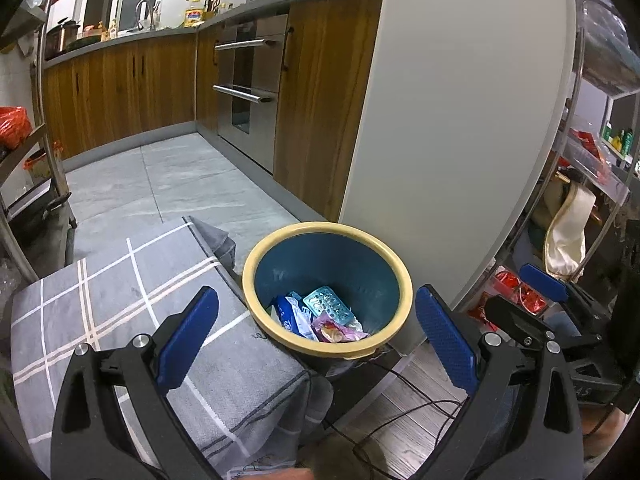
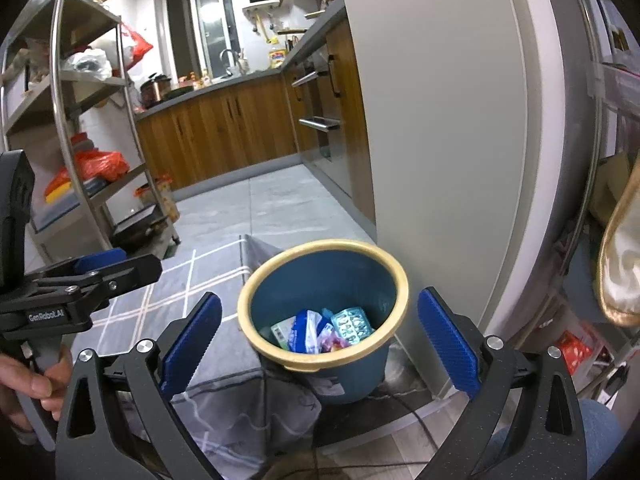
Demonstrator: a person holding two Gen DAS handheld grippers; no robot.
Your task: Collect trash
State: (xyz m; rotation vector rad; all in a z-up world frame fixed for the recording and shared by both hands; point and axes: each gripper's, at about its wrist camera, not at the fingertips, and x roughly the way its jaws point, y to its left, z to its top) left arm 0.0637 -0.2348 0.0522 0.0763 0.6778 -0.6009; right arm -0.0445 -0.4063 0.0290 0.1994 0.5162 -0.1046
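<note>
Now one bin (image 1: 256, 276), one blister pack (image 1: 329, 304), several wrappers (image 1: 298, 316) inside; left tongs (image 1: 316, 336), right tongs (image 2: 320, 338) both spread, empty.

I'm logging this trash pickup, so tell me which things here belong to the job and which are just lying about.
Part of the job:
- blue bin with a yellow rim
- blister pack inside it
- blue-and-white wrapper inside it
- pink wrapper inside it
- left gripper, open
- right gripper, open

Just lying about:
- grey checked cloth
- black cables
- red bags on the shelf
- oven
</note>
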